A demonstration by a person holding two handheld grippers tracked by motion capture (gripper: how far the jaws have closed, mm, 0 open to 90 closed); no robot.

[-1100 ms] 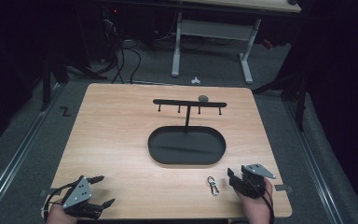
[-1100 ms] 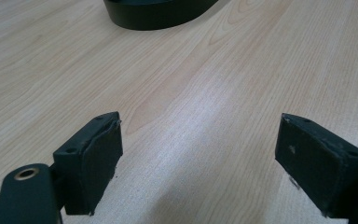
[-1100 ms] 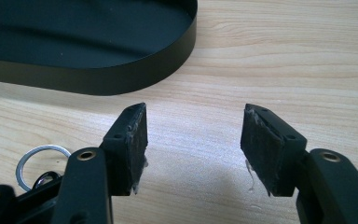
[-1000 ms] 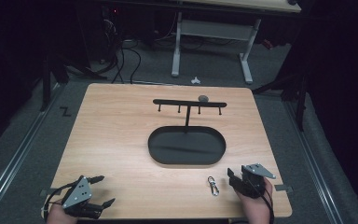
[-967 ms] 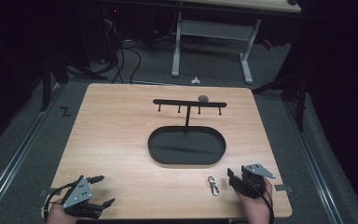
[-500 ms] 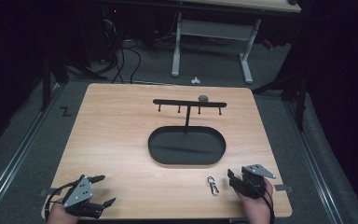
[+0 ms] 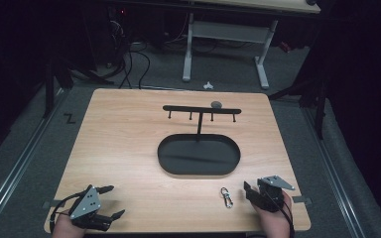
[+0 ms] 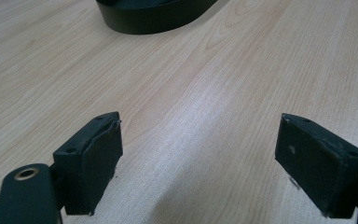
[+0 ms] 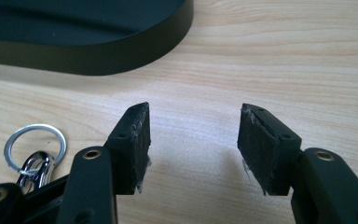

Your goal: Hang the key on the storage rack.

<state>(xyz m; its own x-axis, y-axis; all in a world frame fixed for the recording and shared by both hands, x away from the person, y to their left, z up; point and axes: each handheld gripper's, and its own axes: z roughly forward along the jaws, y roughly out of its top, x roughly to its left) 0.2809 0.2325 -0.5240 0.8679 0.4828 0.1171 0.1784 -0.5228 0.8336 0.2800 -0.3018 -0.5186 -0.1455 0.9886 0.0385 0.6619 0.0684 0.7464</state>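
Note:
A small metal key ring with a clip point(image 7: 225, 197) lies on the wooden table point(image 7: 129, 148) near its front edge. In the right gripper view the key ring point(image 9: 35, 149) lies just left of the left jaw, outside the gap. My right gripper point(image 7: 250, 193) point(image 9: 193, 140) is open over bare wood; its jaws have just been closing a little with nothing between them. At the front left corner, my left gripper point(image 7: 113, 201) point(image 8: 200, 158) stands wide open and holds nothing. A black oval tray point(image 7: 198, 154) carries a post topped by a hook rack point(image 7: 201, 109).
A small grey round object point(image 7: 216, 104) lies behind the rack. The tray's rim point(image 9: 98, 60) sits close ahead of the right gripper. Beyond the table are desk legs point(image 7: 188, 44), cables and a small white item point(image 7: 208, 85) on the floor.

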